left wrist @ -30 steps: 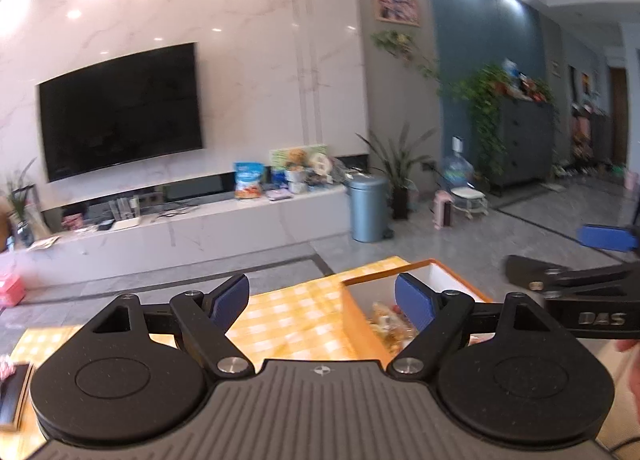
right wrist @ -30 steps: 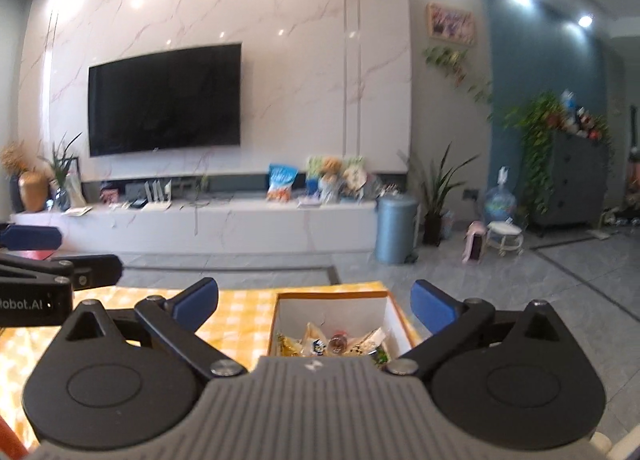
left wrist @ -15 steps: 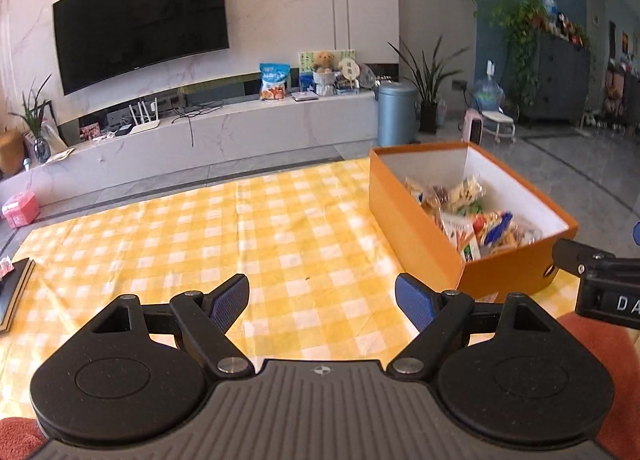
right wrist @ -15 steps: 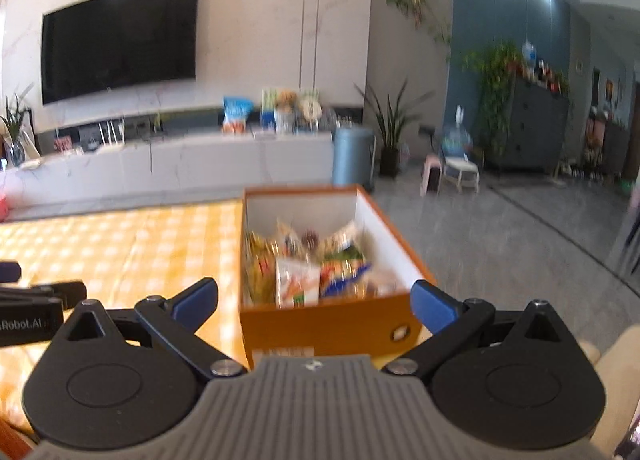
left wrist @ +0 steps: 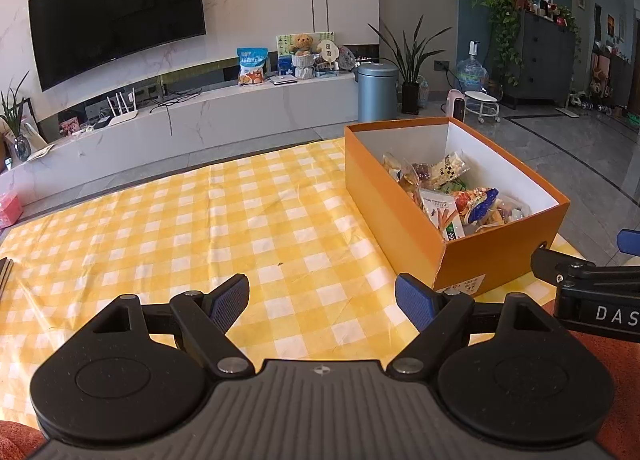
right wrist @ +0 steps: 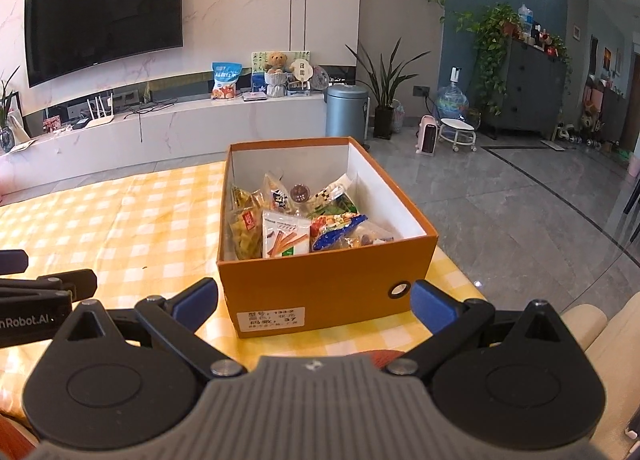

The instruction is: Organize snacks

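Marble-look wall panels and a glossy grey tiled floor fill the upper half of both views, with a dark television (right wrist: pixel 104 12) at upper left above a long white media bench (right wrist: pixel 168 128). Below that, a yellow-and-white checked tablecloth (left wrist: pixel 200 228) covers the table, soft and faintly creased. An orange cardboard shoebox (right wrist: pixel 320 284), rigid with a white lining and no lid, sits at centre in the right wrist view, probably so it serves as an open bin. Crinkly plastic snack packets (right wrist: pixel 286 238) lie heaped inside it. The right gripper (right wrist: pixel 314 302) has its jaws spread wide, empty, just short of the box's near wall; the left gripper (left wrist: pixel 322 302), equally wide and empty, hovers over bare cloth.
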Available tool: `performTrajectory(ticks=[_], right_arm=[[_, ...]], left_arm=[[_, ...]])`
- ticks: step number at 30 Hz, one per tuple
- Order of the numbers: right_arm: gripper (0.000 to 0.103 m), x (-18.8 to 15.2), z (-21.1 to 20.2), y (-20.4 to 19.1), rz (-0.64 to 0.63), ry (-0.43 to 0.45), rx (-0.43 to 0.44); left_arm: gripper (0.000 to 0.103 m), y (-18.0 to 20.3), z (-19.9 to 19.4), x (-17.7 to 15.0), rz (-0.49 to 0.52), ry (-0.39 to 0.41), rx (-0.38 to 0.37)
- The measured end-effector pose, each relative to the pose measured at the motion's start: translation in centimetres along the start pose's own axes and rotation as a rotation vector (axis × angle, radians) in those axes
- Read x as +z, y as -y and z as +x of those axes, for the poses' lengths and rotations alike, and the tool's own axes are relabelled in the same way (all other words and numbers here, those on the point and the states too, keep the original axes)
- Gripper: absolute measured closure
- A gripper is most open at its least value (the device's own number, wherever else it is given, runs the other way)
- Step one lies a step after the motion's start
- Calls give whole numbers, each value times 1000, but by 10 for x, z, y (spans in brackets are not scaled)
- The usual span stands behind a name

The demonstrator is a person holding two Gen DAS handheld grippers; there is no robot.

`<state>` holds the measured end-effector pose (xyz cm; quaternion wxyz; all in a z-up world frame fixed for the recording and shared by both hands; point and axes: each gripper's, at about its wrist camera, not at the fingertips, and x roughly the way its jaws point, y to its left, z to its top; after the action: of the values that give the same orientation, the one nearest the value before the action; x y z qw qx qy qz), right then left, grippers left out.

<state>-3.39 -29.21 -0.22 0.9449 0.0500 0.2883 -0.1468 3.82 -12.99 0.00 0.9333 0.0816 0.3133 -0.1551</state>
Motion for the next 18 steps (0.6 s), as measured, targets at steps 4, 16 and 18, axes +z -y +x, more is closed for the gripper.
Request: performTrajectory(ticks=[4,16,18], right_arm=[[3,1,-1,1,4,3,1],[3,4,-6,-1,-3,24,3],[3,4,-7,-1,-5,26,3]], left_arm=[[6,2,-3,4,-1,4,1],[6,3,-13,9,-1,27,21],[6,2,-14,9,-2,31,22]])
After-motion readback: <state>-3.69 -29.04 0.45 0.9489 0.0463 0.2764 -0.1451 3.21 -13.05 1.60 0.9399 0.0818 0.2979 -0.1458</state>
